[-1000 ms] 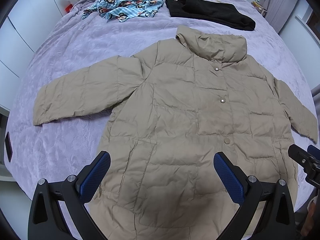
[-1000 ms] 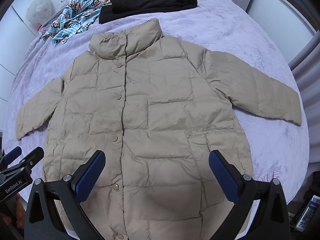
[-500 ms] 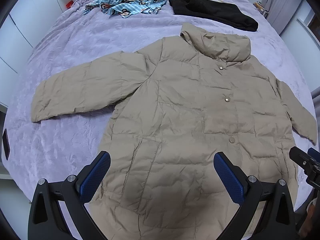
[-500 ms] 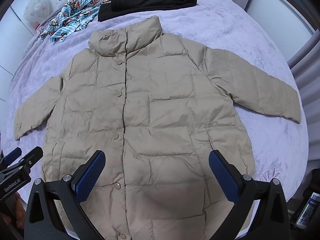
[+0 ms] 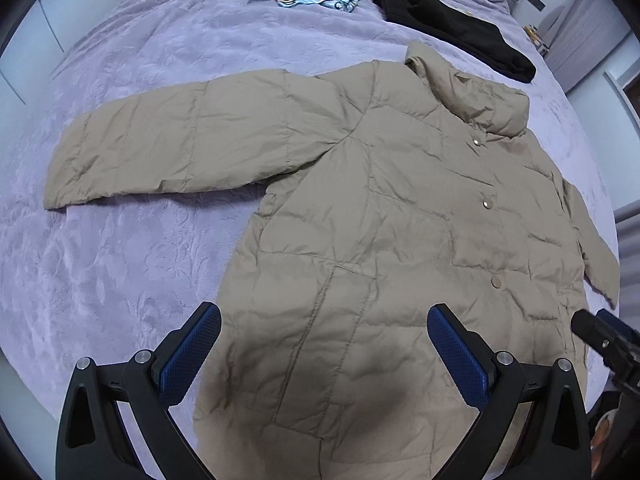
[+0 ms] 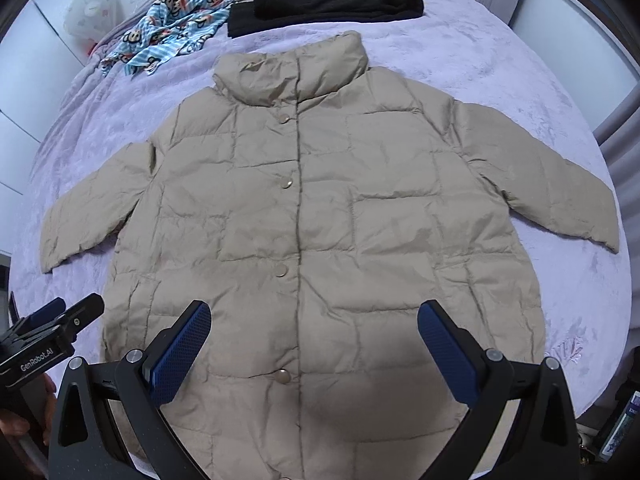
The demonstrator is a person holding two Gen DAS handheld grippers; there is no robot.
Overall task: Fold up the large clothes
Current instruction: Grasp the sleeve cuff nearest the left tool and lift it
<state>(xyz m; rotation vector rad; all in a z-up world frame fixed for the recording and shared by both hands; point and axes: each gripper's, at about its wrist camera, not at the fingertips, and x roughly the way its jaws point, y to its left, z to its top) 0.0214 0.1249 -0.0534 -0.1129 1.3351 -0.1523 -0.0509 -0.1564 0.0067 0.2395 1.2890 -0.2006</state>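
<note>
Above the jacket's hem: both my tools hang over the lower edge of the beige puffer jacket [image 6: 320,216], touching nothing.
Change: my left gripper [image 5: 324,344] has swung toward the jacket's left sleeve [image 5: 168,148], which now fills more of its view than a second ago; my right gripper [image 6: 314,342] has barely shifted.
Meaning: I judge folding has not begun (I seem to be lining up on that sleeve first).
Jaws: both pairs spread wide, holding nothing.
Jacket's place: flat on the purple bed [image 6: 500,64], front up, collar toward the far end.
Jacket's look: snapped shut down the middle, quilted and lightly wrinkled, both sleeves spread outward.
Beyond the collar: a black garment [image 6: 324,4] and a blue printed cloth [image 6: 172,28], well apart from the jacket.
</note>
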